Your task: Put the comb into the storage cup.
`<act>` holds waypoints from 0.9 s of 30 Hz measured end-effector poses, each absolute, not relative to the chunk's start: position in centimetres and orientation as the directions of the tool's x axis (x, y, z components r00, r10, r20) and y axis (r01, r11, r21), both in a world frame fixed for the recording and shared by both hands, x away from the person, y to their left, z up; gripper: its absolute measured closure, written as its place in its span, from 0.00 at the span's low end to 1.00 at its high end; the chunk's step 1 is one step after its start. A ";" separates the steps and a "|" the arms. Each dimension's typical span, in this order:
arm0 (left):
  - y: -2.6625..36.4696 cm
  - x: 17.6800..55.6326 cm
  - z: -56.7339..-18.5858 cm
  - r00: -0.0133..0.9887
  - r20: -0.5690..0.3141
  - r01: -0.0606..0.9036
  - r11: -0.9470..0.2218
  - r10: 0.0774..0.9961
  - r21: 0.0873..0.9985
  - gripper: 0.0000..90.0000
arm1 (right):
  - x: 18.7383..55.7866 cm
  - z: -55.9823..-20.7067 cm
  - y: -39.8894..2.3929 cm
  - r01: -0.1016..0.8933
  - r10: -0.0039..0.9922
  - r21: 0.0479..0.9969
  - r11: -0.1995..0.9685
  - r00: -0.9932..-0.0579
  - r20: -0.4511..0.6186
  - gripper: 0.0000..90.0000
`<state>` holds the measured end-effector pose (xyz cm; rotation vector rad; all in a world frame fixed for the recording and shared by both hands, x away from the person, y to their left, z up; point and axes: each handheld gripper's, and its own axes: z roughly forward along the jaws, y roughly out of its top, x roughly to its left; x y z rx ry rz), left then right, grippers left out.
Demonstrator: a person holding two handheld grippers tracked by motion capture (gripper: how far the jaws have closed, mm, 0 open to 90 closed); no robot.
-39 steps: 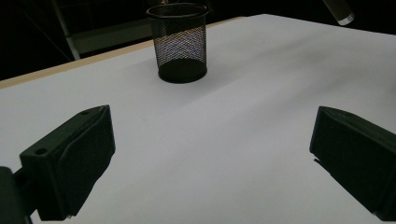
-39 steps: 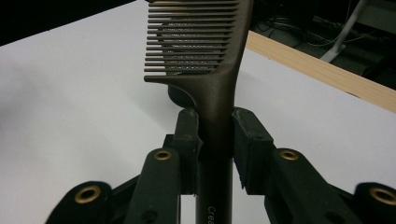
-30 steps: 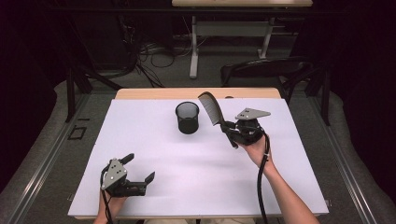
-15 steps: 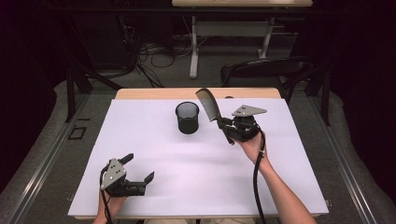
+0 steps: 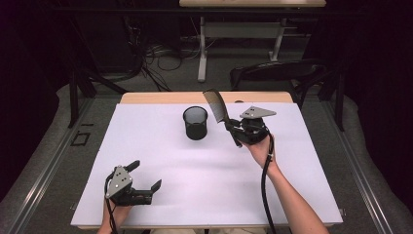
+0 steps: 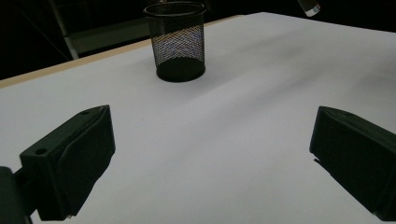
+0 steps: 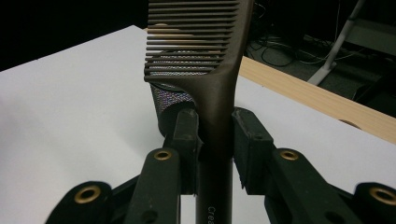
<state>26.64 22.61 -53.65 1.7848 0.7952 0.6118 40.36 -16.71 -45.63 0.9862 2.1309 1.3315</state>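
A black mesh cup [image 5: 196, 123] stands upright near the back middle of the white table; it also appears as the mesh cup [image 6: 176, 41] and, behind the comb, the mesh cup [image 7: 163, 105]. My right gripper [image 5: 234, 130] is shut on the handle of a dark brown comb [image 5: 217, 108], held in the air just right of the cup with its teeth end up. Up close, the comb [image 7: 210, 70] is pinched between the two pads. My left gripper [image 5: 146, 175] rests low at the front left, open, with nothing between its fingers [image 6: 74, 154].
The white table cover [image 5: 204, 180] ends at a wooden strip [image 5: 160, 97] along the back edge. Behind the table stand a dark chair [image 5: 277, 73] and a desk frame with cables on the floor.
My right gripper has carried the comb slightly up and left, toward the cup. The left gripper has stayed put.
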 end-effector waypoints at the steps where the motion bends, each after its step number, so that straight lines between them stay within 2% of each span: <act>1: 22.6 26.6 -53.6 0.650 0.035 0.228 -0.239 0.759 0.944 0.00 | 40.4 -45.6 -16.7 0.338 0.760 0.898 0.283 -0.650 0.005 0.81; 27: 22.7 26.6 -53.6 0.657 0.034 0.227 -0.240 0.753 0.944 0.00 | 41.7 -45.0 -15.8 0.322 0.750 0.905 0.278 -0.661 0.004 0.81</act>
